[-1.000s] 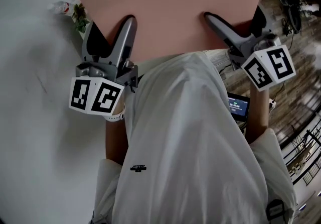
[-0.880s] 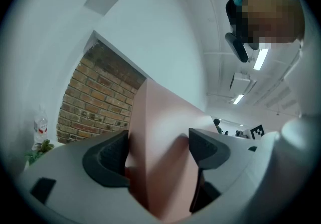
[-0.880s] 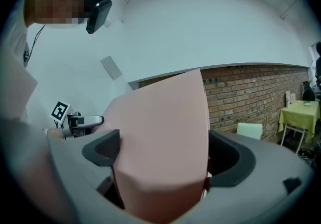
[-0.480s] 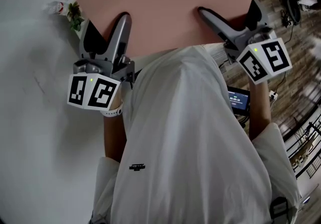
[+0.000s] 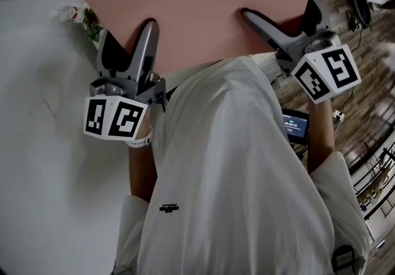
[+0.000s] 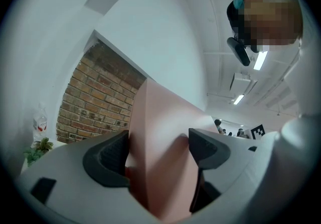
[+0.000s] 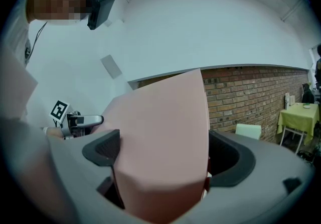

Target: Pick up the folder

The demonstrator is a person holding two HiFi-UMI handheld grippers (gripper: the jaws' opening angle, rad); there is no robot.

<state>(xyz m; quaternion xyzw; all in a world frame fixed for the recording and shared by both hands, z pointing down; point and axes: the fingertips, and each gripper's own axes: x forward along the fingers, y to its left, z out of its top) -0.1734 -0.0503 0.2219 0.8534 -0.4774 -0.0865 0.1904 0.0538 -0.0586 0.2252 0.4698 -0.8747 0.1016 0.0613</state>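
Note:
A pink folder is held up in the air in front of the person, above the white table. My left gripper is shut on the folder's lower left edge. My right gripper is shut on its lower right edge. In the left gripper view the pink folder fills the gap between the jaws. In the right gripper view the folder stands between the jaws too, and the left gripper shows beyond it.
A small plant and a plastic bottle stand on the table at the far left. A small screen device sits by the person's right arm. Wooden floor with cables lies to the right, a brick wall behind.
Both grippers have lifted the folder slightly higher and to the left in the head view. The grip of each has stayed the same.

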